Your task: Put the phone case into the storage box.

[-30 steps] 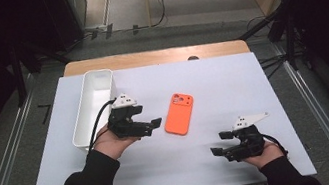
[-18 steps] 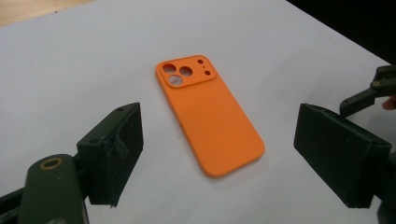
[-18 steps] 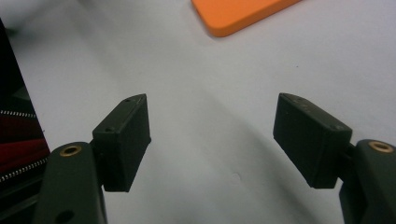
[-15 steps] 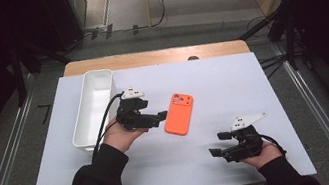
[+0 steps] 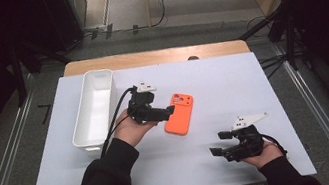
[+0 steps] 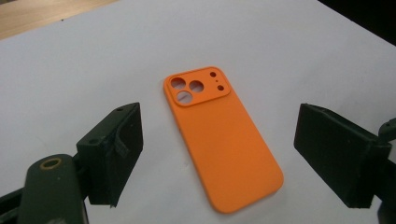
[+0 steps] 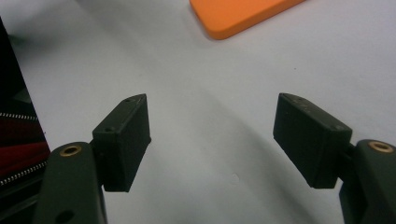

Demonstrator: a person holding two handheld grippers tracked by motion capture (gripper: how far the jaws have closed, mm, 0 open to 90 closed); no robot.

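Note:
An orange phone case (image 5: 180,114) lies back up on the white table top (image 5: 231,81), its camera cut-outs at the far end. My left gripper (image 5: 168,112) is open at the case's left edge, jaws pointing right. In the left gripper view the case (image 6: 219,135) lies between and just beyond the two spread jaws of the left gripper (image 6: 219,112), untouched. My right gripper (image 5: 216,143) stands open near the table's front right, apart from the case and empty. In the right gripper view, one end of the case (image 7: 238,14) shows beyond the right gripper (image 7: 212,100).
A long, empty white bin (image 5: 94,109) stands at the left of the table, just left of my left hand. A wooden strip (image 5: 156,56) runs along the far edge. Dark stands and cables surround the table.
My left gripper has moved right and slightly away from me, up to the orange case's left edge. The right gripper has hardly shifted. The case has not moved.

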